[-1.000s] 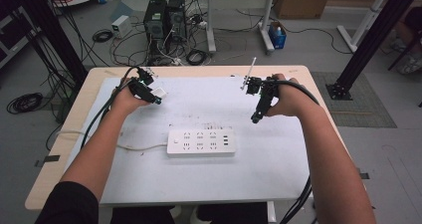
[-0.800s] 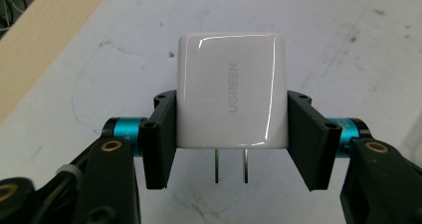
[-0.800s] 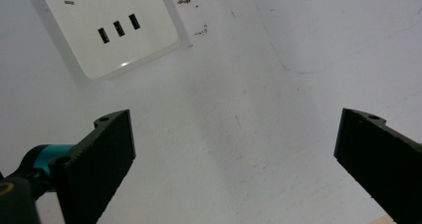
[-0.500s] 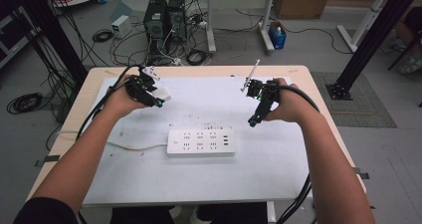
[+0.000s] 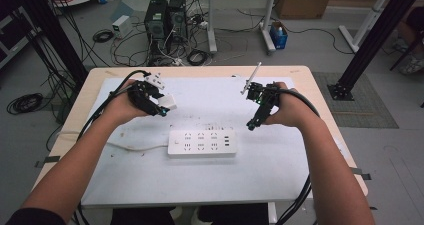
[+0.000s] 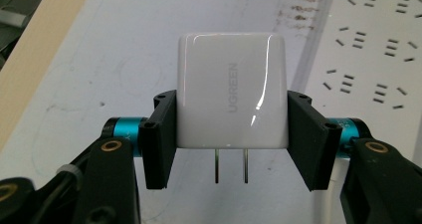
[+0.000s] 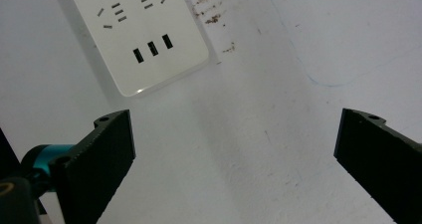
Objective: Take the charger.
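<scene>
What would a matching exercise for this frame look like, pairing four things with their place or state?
Things:
1. white charger
2. power strip
3. left gripper
4. right gripper

Place or state:
A. lying flat on the white table, between the two hands
B. open, with nothing between its fingers
C. clamped at its sides, prongs pointing toward the camera in the left gripper view
D. shut, held above the table to the strip's upper left in the high view

Pairs: 1-C, 2-A, 3-D, 4-B
</scene>
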